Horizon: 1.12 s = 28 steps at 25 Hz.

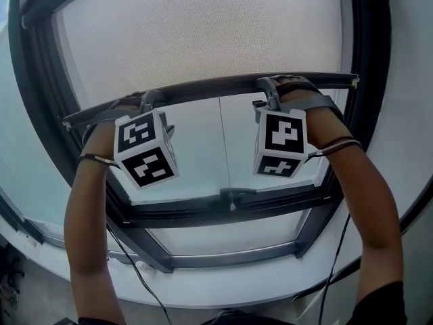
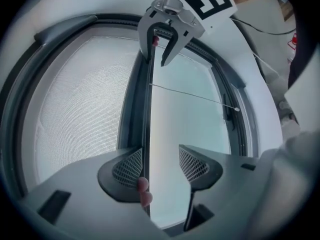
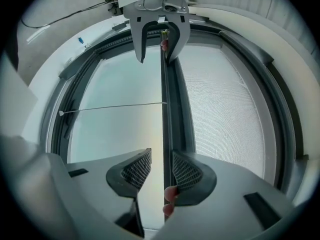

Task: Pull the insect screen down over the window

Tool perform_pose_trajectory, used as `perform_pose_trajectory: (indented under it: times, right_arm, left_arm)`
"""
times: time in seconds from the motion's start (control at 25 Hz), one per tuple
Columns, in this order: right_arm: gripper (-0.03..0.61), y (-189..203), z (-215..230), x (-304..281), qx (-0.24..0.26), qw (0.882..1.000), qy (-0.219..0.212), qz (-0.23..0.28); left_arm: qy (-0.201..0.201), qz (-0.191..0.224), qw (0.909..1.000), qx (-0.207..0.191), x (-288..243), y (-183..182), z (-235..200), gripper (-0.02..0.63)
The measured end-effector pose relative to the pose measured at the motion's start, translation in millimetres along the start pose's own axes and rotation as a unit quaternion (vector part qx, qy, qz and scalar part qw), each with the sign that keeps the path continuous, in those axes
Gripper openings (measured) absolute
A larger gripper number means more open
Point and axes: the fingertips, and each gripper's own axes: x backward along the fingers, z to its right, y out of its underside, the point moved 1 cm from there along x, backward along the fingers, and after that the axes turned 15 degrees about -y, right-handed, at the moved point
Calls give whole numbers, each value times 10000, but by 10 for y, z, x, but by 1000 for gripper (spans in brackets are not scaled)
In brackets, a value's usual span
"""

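Note:
The insect screen's white mesh (image 1: 203, 26) covers the upper part of the window. Its dark pull bar (image 1: 216, 87) runs across at mid-height. My left gripper (image 1: 150, 101) sits on the bar's left part and my right gripper (image 1: 269, 92) on its right part. In the left gripper view the bar's edge (image 2: 148, 109) runs between the jaws of my left gripper (image 2: 160, 165), against the left pad (image 2: 127, 166), with a wide gap to the other. In the right gripper view the bar (image 3: 165, 109) stands between the jaws of my right gripper (image 3: 161, 169), with a gap on the left side.
A thin pull cord (image 1: 223, 147) hangs from the bar's middle to a small toggle (image 1: 232, 205) near the dark lower frame (image 1: 223, 215). Pale glass fills the opening below the bar. A white sill (image 1: 257, 276) curves below, and cables trail along my forearms.

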Motion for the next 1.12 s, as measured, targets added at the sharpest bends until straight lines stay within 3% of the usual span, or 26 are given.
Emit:
perform_pose_trajectory:
  times: [0.16,0.36,0.68,0.92,1.12]
  right_arm:
    - [137,34,22,-52,206,9982,553,-138]
    - [137,42,199,1,87,9955,938,-110]
    - [137,10,131,115,9,9995,279,-111]
    - [137,-23,138,115,66,9995,-3,-321]
    - [135,-19,-138,1,15,9982,-527,-293]
  left_arm:
    - [-677,-100,9972,-301,-71,-15,-36,232]
    - [-894,-70,9955,-303,-72,-19,-209,232]
    - [-4,93,10000,-13,99,-40,-161,232]
    - [34,15,10000,-84,96,1,-170,232]
    - [408,37,9991,-119,66,9,129,232]
